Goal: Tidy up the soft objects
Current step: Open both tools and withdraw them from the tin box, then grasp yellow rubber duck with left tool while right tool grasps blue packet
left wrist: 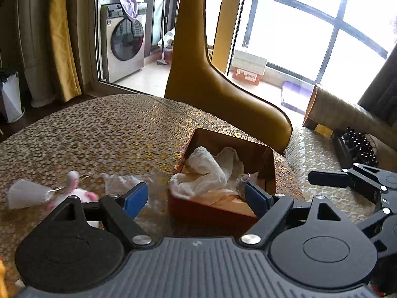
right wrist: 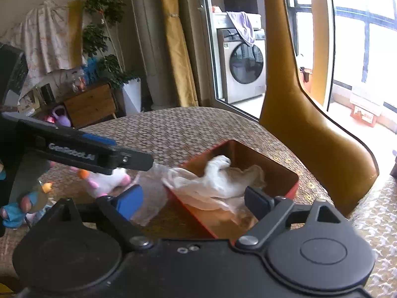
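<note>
Both sets of jaws stand wide and empty: the left gripper (left wrist: 196, 200) hangs over the near edge of the red box (left wrist: 271, 171), the right gripper (right wrist: 193, 203) just above the same rim. The white cloth (left wrist: 211, 171) lies crumpled inside, one corner spilling over the near left wall. That overhang is the risk: a passing finger could snag it and drag it out. The pink plush toy (right wrist: 106, 182) and clear plastic bag (left wrist: 121, 181) wait on the table (left wrist: 111, 134) to the left, where a careless reach could nudge the box.

blurred — plush toy (left wrist: 74, 193) | cut off — washing machine (right wrist: 242, 67)
</note>
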